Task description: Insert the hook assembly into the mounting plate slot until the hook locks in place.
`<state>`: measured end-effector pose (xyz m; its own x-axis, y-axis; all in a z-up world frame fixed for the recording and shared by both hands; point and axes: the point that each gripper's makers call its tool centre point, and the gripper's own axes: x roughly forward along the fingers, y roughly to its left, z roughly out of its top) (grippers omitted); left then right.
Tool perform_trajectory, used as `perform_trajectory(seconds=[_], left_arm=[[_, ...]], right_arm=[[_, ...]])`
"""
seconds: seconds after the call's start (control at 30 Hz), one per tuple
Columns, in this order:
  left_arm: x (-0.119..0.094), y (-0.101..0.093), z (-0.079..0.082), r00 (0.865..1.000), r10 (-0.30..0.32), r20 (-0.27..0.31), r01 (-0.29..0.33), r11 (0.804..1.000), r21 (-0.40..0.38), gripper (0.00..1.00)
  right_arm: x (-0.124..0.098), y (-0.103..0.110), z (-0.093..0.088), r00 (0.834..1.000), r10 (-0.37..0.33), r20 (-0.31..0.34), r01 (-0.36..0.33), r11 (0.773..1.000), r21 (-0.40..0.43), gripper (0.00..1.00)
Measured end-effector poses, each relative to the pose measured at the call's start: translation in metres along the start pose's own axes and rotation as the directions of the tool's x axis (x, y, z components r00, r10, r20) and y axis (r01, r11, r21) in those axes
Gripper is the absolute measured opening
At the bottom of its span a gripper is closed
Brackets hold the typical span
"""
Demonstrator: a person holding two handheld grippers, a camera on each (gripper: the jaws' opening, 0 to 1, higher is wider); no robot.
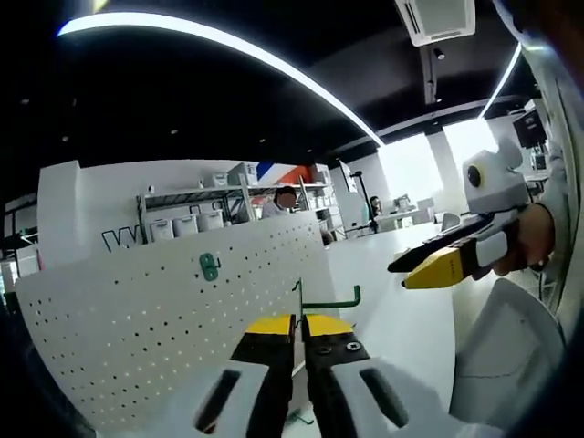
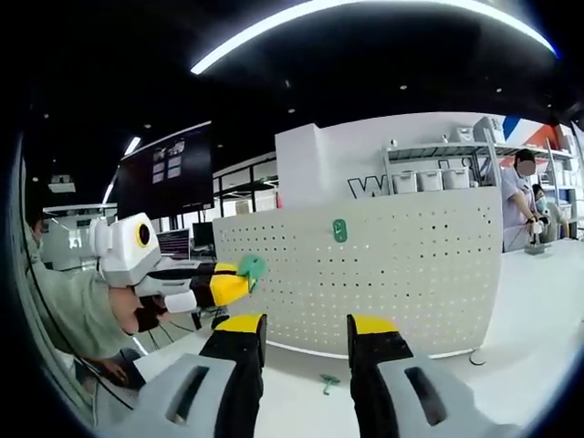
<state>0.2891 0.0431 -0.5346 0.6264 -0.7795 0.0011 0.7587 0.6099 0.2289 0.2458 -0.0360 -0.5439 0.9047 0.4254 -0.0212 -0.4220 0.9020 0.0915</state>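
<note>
Clenched on a green hook (image 1: 330,300), the left tool (image 1: 299,327) is seen at lower centre before the white pegboard (image 1: 164,310). A green clip (image 1: 210,266) is mounted on the board. Wide apart, the right tool (image 2: 304,328) is held over the white desk (image 2: 538,301), where a small green piece (image 2: 328,382) lies. Shelving (image 2: 438,173) and ceiling light strips are seen behind.

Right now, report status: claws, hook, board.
Left claw shut on green hook, short of pegboard. Right claw open, holding nothing. Green mount on the board; another green piece lies on white table.
</note>
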Motion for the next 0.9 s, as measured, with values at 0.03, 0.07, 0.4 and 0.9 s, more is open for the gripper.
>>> perform_trajectory(seconds=[0.03,0.07,0.4,0.9], left_arm=[[0.0,-0.001,0.002,1.0,-0.001,0.004,0.001,1.0,-0.001,0.03],[-0.001,-0.002,0.003,1.0,0.0,0.009,0.0,1.0,-0.002,0.03],[-0.003,-0.012,0.016,0.999,-0.011,0.041,0.011,1.0,-0.01,0.03],[-0.008,-0.018,0.039,0.993,-0.009,0.114,0.014,0.999,-0.047,0.03]], right_arm=[[0.001,0.002,0.001,1.0,0.004,0.003,-0.004,1.0,-0.003,0.33],[0.002,0.003,0.003,1.0,0.008,0.004,-0.007,1.0,-0.004,0.33],[0.01,0.02,0.021,0.997,0.058,0.047,-0.057,0.998,-0.016,0.28],[0.013,0.043,0.047,0.987,0.12,0.107,-0.118,0.993,-0.02,0.24]])
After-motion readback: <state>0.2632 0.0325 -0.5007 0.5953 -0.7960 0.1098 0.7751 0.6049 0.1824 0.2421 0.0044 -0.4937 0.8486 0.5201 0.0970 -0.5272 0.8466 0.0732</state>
